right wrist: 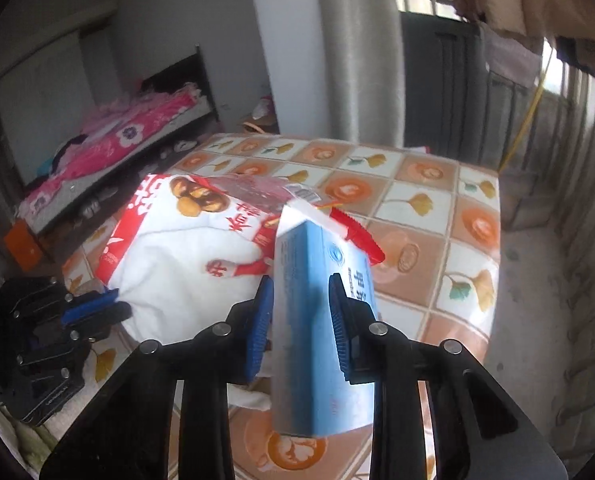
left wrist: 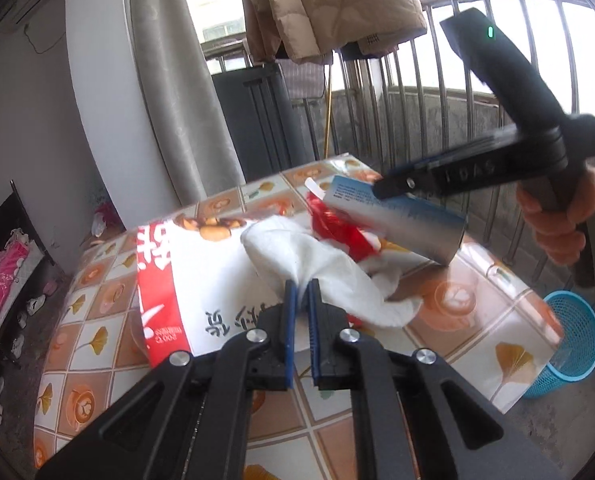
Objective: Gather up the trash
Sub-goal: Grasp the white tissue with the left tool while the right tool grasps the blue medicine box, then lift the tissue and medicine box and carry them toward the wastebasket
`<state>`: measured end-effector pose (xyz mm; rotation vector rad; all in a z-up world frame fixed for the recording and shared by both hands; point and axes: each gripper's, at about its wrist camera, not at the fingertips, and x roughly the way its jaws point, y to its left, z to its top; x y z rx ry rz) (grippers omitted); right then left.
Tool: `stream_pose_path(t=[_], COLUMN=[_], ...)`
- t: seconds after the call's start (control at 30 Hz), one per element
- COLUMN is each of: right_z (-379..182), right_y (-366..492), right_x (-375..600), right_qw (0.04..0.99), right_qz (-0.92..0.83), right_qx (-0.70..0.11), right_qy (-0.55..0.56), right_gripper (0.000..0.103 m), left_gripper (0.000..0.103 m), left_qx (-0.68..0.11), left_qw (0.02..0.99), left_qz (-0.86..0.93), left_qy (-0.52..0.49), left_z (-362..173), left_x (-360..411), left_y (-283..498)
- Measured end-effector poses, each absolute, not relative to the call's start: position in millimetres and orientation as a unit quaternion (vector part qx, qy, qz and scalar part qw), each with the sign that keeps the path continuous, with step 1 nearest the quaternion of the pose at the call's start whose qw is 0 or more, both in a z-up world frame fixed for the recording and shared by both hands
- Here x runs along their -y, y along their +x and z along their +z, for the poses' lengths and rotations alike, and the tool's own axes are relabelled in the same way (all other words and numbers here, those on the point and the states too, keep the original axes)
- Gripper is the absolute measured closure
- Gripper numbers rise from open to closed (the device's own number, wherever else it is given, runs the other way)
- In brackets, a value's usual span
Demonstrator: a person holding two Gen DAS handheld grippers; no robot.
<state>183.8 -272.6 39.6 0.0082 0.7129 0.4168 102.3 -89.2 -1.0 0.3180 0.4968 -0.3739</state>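
Trash: one tissue [left wrist: 329,276], one carton [right wrist: 321,320].

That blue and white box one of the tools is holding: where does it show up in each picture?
Left wrist view: the blue and white box sits right of centre, lifted over the table, pinched by the right tool.
Right wrist view: it fills the lower centre, clamped between that tool's blue pads.
Shared landmark: the red and white snack bag on the tiled tablecloth.
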Motion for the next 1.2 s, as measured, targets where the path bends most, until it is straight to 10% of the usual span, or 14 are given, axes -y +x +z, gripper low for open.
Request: stream_pose_path(t=[0.17,0.3,0.4,0.83,0.97,1.2], right_z=[26,33,36,0,-9,11], right_y=[174,171,181,221,221,207], right_x=[288,296,298,244,241,263], right_qw=[0.908,0.911,0.907,0.872,0.864,0.878], right_qz=[0.197,0.189,0.186,0.154,0.143,0.142], right_qx=[-0.367,-0.361,-0.366,-0.464,-0.483,-0.453], right_qy=[0.042,0.064,0.096,-0.004,-0.007,0.057], right_gripper=[0.071,0.024,0.01,0.009,0.035,0.037], left_gripper=[0.098,0.098,0.098,0.098,0.098,0.098], left_qx=[-0.24,-0.242,-0.238,-0.217,-0.218,-0.19], left_qw=[0.94,0.939,0.942,0.949,0.949,0.953], left_qz=[-0.185,-0.188,-0.187,-0.174,-0.178,-0.198], left_qy=[0.154,0.154,0.147,0.148,0.139,0.128], left_z=[3,5,9,20,18,33], left_x=[91,92,90,83,81,80], left_y=[95,94,93,91,92,89])
